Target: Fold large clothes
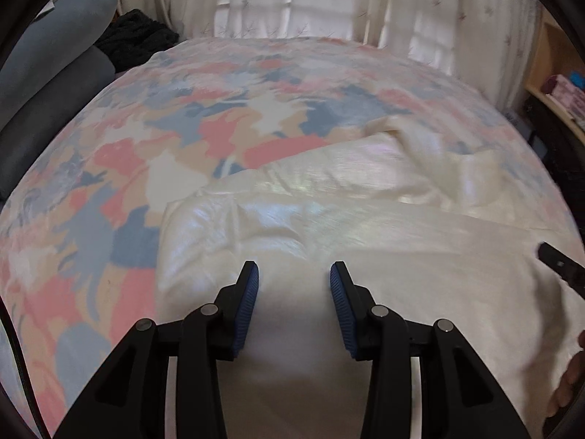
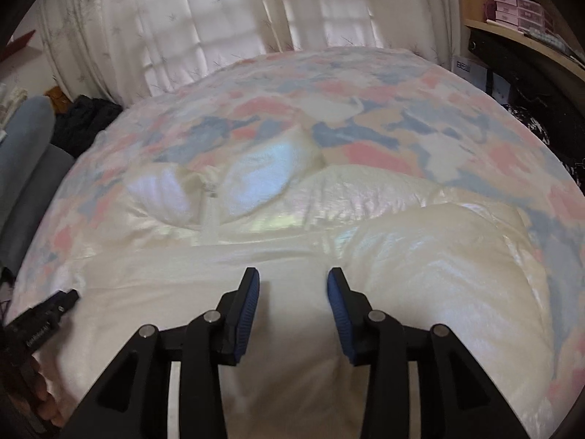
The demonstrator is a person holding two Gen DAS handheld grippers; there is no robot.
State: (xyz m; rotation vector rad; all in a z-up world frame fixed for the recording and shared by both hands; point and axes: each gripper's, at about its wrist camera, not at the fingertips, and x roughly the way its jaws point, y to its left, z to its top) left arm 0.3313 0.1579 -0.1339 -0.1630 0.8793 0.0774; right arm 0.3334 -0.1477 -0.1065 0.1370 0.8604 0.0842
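A large cream, shiny puffy jacket [image 1: 329,226] lies spread on a bed with a floral sheet [image 1: 128,153]. In the right wrist view the jacket [image 2: 365,226] shows a zipper and collar part at the left. My left gripper [image 1: 294,274] is open and empty, just above the jacket's near part. My right gripper [image 2: 293,280] is open and empty, also above the jacket's near part. The right gripper's tip shows at the right edge of the left wrist view [image 1: 559,263]. The left gripper shows at the left edge of the right wrist view [image 2: 47,314].
The floral sheet [image 2: 402,109] covers the bed. White curtains [image 1: 292,0] hang behind it. Grey-blue cushions [image 1: 55,55] and dark clothing [image 1: 135,36] lie at the left. A wooden shelf [image 2: 530,36] with boxes stands at the right.
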